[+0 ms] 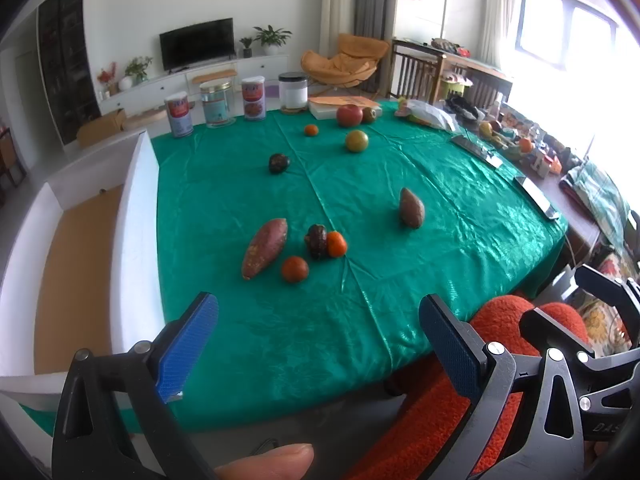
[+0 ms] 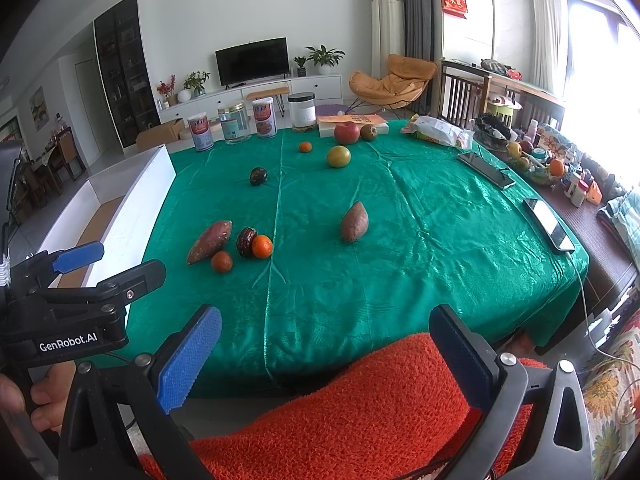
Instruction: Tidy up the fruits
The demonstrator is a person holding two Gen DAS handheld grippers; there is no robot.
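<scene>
Both grippers held off the near edge of the surface (image 1: 280, 340), nothing grasped. Left gripper (image 1: 318, 344) jaws wide apart, empty, blue pads showing. Right gripper (image 2: 325, 354) same: wide open, empty, held over an orange fuzzy cushion (image 2: 340, 412).

Fruit scattered on the green tablecloth (image 2: 420, 248), none in the white box (image 1: 132, 216) at the left edge of the surface.

Near cluster, left of centre: large sweet potato (image 1: 265, 248), tangerine (image 1: 295, 269) just beside its near end, dark wrinkled fruit (image 1: 316, 240) touching a second tangerine (image 1: 336, 244).

Smaller sweet potato (image 1: 411, 208) alone, right of centre, well apart from the cluster.

Farther back: dark round fruit (image 1: 279, 163), small tangerine (image 1: 311, 130), yellow-green round fruit (image 1: 356, 141). Red apple (image 1: 349, 115) with a brownish fruit (image 1: 368, 115) just beside it, both against a flat white box (image 1: 324, 110) at the far edge.

Four canisters (image 1: 216, 104) in a row along the far left edge. Two phones (image 2: 548, 224) lie at the right edge of the cloth.
</scene>
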